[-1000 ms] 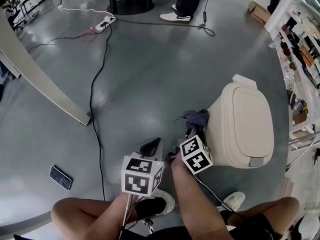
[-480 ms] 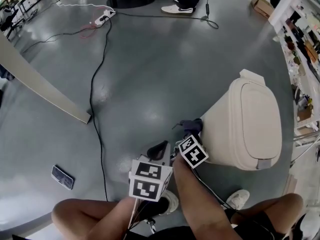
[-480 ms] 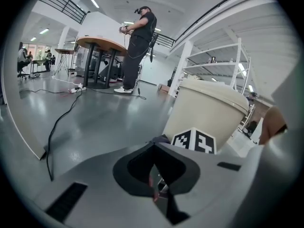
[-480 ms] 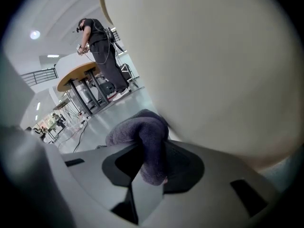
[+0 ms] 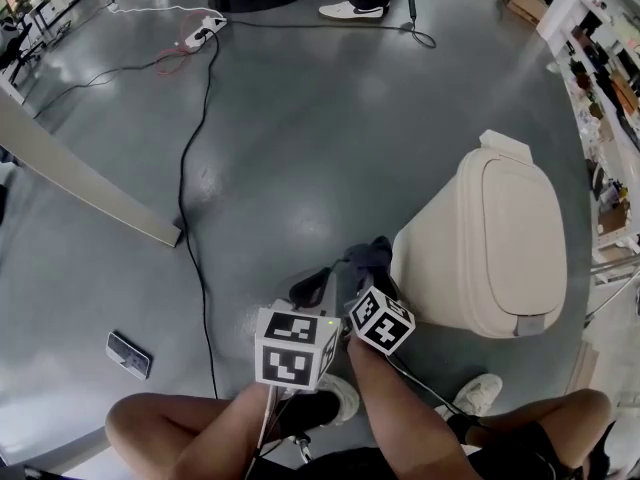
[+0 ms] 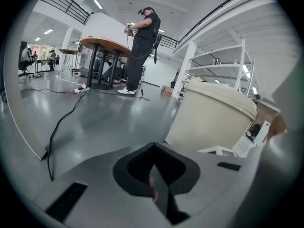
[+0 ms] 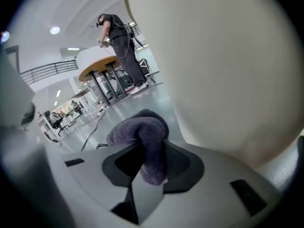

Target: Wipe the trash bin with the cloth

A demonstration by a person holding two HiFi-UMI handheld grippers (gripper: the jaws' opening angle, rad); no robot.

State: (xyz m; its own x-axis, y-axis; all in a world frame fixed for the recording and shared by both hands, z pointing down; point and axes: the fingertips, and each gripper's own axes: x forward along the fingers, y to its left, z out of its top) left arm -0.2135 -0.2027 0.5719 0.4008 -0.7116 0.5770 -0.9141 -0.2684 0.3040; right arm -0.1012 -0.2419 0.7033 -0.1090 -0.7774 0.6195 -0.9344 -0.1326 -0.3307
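The cream trash bin (image 5: 500, 248) stands on the grey floor at the right of the head view, lid down. My right gripper (image 5: 372, 268) is shut on a dark grey-purple cloth (image 5: 368, 258) and holds it against the bin's left side wall (image 7: 228, 70). In the right gripper view the cloth (image 7: 145, 139) bulges out between the shut jaws right beside the bin. My left gripper (image 5: 312, 290) hovers just left of the right one, shut with nothing in it. The bin (image 6: 211, 115) shows to the right in the left gripper view.
A black cable (image 5: 190, 168) runs across the floor to a power strip (image 5: 205, 28) at the far left. A phone (image 5: 128, 355) lies on the floor near my left knee. Shelving (image 5: 610, 78) lines the right edge. A person (image 6: 141, 46) stands by a round table (image 6: 102, 49).
The right gripper has slid the cloth down and toward me along the bin's left side. The left gripper has shifted slightly right, staying shut.
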